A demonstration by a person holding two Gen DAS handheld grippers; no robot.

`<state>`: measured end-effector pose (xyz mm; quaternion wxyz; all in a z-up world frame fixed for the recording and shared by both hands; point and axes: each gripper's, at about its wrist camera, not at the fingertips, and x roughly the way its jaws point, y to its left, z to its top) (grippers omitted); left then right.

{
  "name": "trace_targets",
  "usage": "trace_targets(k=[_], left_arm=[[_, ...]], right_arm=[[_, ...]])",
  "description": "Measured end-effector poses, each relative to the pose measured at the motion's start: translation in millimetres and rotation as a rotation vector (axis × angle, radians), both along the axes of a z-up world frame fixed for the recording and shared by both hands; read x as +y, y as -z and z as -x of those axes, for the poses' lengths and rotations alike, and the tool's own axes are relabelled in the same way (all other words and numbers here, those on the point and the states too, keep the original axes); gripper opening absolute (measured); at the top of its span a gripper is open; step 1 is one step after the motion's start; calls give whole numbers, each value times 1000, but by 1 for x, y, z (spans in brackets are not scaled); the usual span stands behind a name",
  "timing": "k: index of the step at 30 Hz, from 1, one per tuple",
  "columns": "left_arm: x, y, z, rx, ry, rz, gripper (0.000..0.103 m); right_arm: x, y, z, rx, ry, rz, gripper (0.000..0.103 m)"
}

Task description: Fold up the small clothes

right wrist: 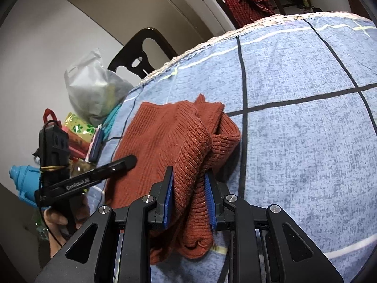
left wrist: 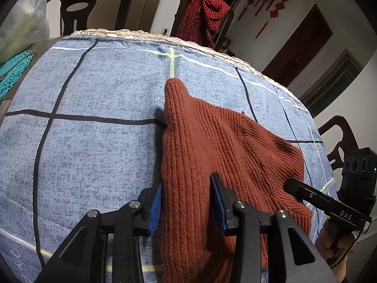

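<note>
While the rust-red knitted garment [left wrist: 212, 146] lies on the blue checked cloth [left wrist: 94, 89] that covers the surface, the fold reads as part done, not finished. Item: garment, one small ribbed knit, spread ahead of and between both sets of jaws, with a narrow part reaching away from the left jaws toward the far hem of the cloth. Item: left gripper [left wrist: 187, 202], jaws straddling the near left edge of the knit; the left pad sits off to the side of the fabric and the right pad rests on top of it, so these jaws stand parted and appear to pinch nothing. Item: right gripper [right wrist: 188, 194], jaws closed on a bunched ribbed hem of the same garment, fabric filling the gap between the blue pads and hanging below them. Condition, from the right wrist view: one ribbed portion already lies doubled over the body just ahead of the right jaws, layers stacked but lumpy, with a loose end poking out beyond them. Outstanding, by judgement: laying down the held hem, squaring the edges, flattening the bulge, at least one further fold. Other clothes awaiting folding: none seen on the cloth; a red checked fabric [left wrist: 205, 16] hangs on a chair beyond it, well clear of both jaws.
</note>
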<state>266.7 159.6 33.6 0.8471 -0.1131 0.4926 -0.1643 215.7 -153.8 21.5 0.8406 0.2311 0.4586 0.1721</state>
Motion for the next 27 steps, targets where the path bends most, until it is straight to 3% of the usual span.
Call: trace_targets(k=[7, 13, 16, 27], left_arm=[[3, -3, 10, -4, -21, -34, 59], [7, -12, 34, -38, -46, -46, 62], [4, -16, 48, -63, -53, -74, 66], [-7, -6, 114, -89, -104, -119, 69]], right_arm=[[5, -2, 4, -21, 19, 94, 28], [13, -21, 21, -95, 41, 213, 33], [16, -30, 34, -138, 54, 236, 44], [40, -28, 90, -190, 26, 365, 45]])
